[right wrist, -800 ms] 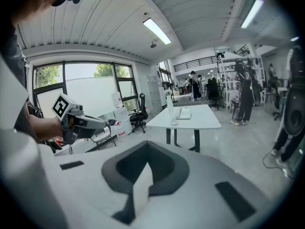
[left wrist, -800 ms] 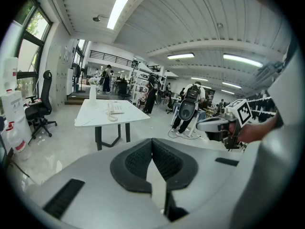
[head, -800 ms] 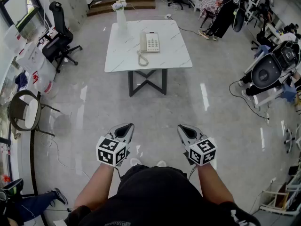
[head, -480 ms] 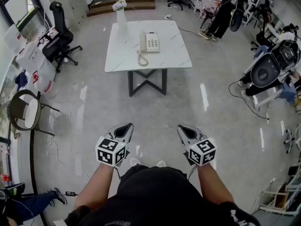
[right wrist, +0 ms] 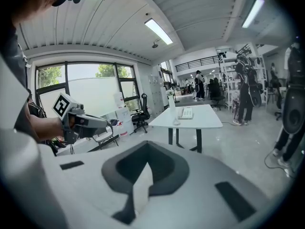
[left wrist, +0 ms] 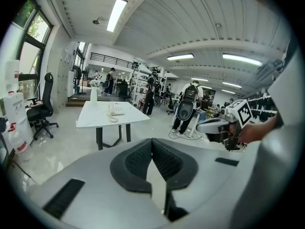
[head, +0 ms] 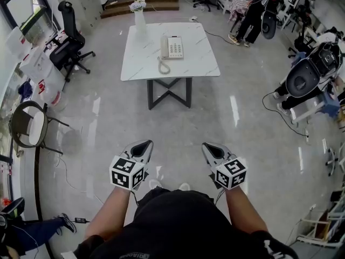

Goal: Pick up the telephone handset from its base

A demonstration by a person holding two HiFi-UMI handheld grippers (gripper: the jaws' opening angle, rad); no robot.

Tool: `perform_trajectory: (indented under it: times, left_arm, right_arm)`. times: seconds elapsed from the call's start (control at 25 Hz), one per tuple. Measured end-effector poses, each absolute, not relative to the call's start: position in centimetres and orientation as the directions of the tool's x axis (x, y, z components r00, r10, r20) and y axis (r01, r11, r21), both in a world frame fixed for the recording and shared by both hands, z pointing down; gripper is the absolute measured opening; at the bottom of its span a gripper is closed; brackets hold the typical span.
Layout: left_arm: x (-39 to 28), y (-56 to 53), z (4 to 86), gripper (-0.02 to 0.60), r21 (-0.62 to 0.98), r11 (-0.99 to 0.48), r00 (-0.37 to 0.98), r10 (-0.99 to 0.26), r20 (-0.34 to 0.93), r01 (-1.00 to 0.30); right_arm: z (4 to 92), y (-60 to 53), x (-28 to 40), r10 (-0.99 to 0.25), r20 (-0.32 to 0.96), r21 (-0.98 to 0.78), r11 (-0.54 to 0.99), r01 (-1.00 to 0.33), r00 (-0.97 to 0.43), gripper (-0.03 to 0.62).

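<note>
Cream plastic telephone handset (head: 164, 47) cradled on its base (head: 176, 48) on a white marble-look worktop (head: 140, 63), long axis pointing away, well ahead, midway between left gripper (head: 142, 145) and right gripper (head: 210, 147), both jaws clenched empty.

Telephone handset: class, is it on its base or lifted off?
On its base: the handset rests along the left of the telephone base, on the table.
</note>
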State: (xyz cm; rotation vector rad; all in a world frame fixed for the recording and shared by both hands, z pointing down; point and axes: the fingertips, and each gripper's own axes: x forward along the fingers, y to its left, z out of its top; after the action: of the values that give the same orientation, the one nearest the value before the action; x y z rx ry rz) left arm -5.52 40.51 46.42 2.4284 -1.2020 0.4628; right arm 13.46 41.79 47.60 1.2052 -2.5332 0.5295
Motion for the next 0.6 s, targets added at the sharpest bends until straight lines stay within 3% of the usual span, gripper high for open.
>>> perform_trajectory:
  times: [0.32,0.6]
  left_arm:
    - [-4.6,41.0,46.2,0.002,0.263,-0.528,0.587,-0.676,0.445,-0.807]
    - [-3.1,42.1,46.0,0.002,0.222,-0.535,0.572,-0.685,0.452,-0.815]
  right_arm:
    - [46.6,42.4,14.1,-0.687,0.362,-0.231,0.588,-0.775,-0.629,0.0]
    - [46.6,43.3,15.5,-0.684,0.358,-0.232,0.594,-0.77,-0.635,0.002]
